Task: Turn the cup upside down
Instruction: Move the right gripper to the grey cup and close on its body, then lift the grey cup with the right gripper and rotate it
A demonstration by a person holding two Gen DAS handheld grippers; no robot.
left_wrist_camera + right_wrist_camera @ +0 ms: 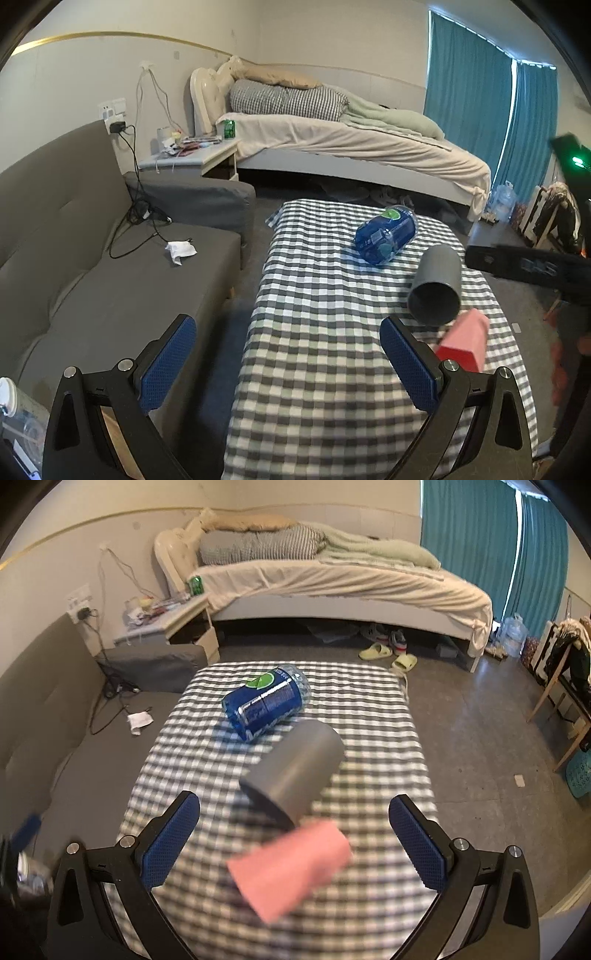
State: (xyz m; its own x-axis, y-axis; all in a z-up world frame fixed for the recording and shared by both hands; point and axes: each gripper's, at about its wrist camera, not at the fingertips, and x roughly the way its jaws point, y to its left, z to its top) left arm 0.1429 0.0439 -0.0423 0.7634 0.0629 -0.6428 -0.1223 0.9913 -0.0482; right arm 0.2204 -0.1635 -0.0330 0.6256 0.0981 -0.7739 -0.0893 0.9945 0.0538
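Note:
A grey cup (437, 284) lies on its side on the checked tablecloth (325, 332), its open mouth toward the camera. In the right wrist view the cup (299, 771) lies ahead of the fingers with its mouth to the lower left. My left gripper (288, 358) is open and empty above the table's near left part, left of the cup. My right gripper (295, 845) is open and empty, just short of the cup. Part of the right gripper's black body (524, 264) shows at the right edge of the left wrist view.
A pink box (291, 867) lies on the cloth just in front of the cup; it also shows in the left wrist view (463, 341). A blue wrapped pack (266, 701) lies behind the cup. A grey sofa (92, 266) stands left of the table, a bed (351, 144) behind.

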